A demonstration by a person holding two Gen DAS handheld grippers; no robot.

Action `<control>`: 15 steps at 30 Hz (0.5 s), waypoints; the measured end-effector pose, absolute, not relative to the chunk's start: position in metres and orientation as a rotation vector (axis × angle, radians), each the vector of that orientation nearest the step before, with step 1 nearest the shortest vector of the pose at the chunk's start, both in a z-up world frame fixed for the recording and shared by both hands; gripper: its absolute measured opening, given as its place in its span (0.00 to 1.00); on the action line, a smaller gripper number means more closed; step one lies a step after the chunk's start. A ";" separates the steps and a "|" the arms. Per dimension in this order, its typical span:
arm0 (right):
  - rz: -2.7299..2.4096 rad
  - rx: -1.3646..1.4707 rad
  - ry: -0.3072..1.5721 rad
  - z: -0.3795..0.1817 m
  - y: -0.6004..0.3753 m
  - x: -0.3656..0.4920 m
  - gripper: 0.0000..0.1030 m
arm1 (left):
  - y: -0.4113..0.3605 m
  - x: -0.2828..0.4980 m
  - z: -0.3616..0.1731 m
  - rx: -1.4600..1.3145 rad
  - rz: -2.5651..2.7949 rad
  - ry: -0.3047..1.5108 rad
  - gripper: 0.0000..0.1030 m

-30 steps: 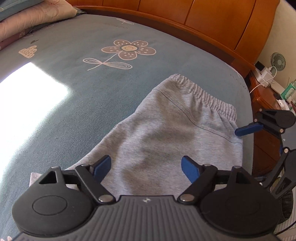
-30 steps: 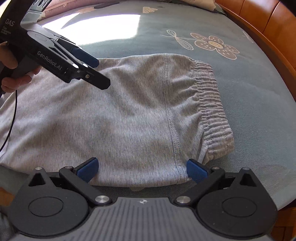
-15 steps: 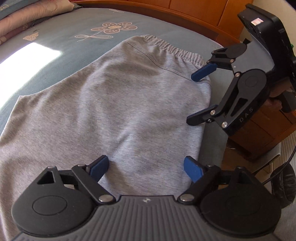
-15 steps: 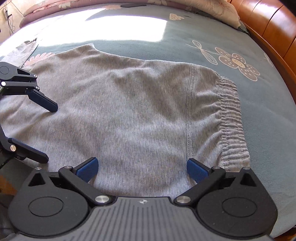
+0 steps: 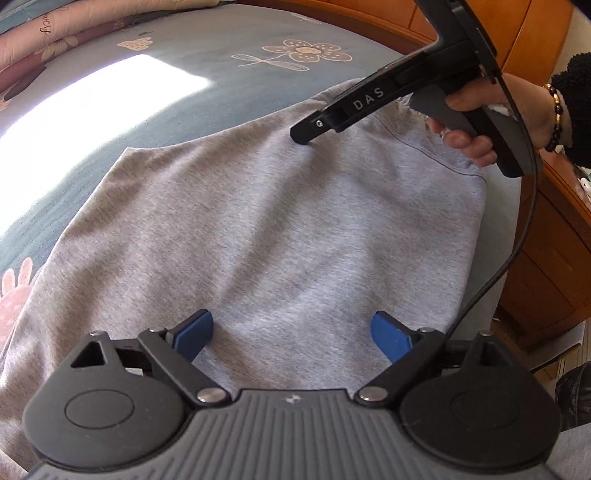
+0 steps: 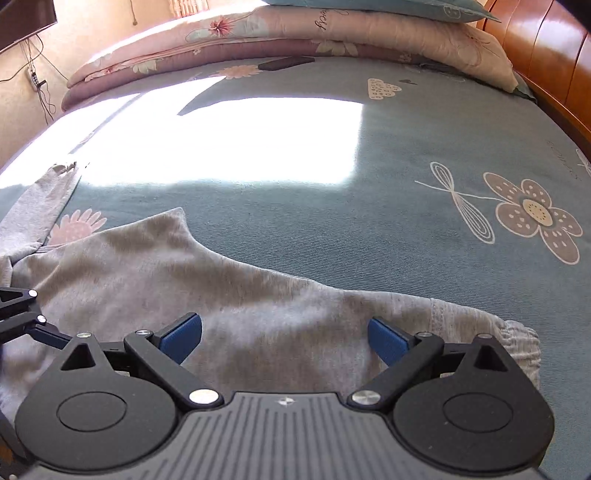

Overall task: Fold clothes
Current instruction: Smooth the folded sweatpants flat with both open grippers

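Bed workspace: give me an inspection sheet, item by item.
Surface: blue-green floral bedsheet with a bright sun patch.
Job's things: grey sweatpants spread flat, elastic waistband at the right in the right wrist view; one leg trails off left.
Clutter: folded quilts at the far side of the bed.
Grippers: left gripper over the pants, jaws opening, nothing pinched; right gripper near the waistband, jaws closing, cloth below but not pinched.
Cables: black cable hangs from the right gripper; wall wires in the corner.
Surroundings: wooden headboard; wooden cabinet beside the bed.
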State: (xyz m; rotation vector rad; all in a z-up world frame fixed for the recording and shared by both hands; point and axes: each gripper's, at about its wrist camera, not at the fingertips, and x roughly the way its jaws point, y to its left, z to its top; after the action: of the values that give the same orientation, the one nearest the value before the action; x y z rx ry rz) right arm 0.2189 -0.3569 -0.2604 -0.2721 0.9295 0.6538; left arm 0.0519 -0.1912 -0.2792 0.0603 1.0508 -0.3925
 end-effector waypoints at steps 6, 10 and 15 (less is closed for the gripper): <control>0.574 -0.049 0.960 -0.230 -0.400 0.222 0.84 | -0.186 0.055 -0.267 0.046 -0.380 1.039 0.90; 0.516 0.027 1.002 -0.216 -0.431 0.195 0.84 | -0.184 0.063 -0.268 0.066 -0.362 1.061 0.90; 0.312 0.355 1.041 -0.224 -0.507 0.148 0.87 | -0.196 0.070 -0.252 0.163 -0.411 1.006 0.90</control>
State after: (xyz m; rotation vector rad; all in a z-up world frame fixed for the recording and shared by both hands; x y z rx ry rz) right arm 0.1477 -0.5069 -0.2235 0.3550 1.0414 0.3121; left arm 0.0701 -0.1959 -0.2522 0.1629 1.0057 -0.4109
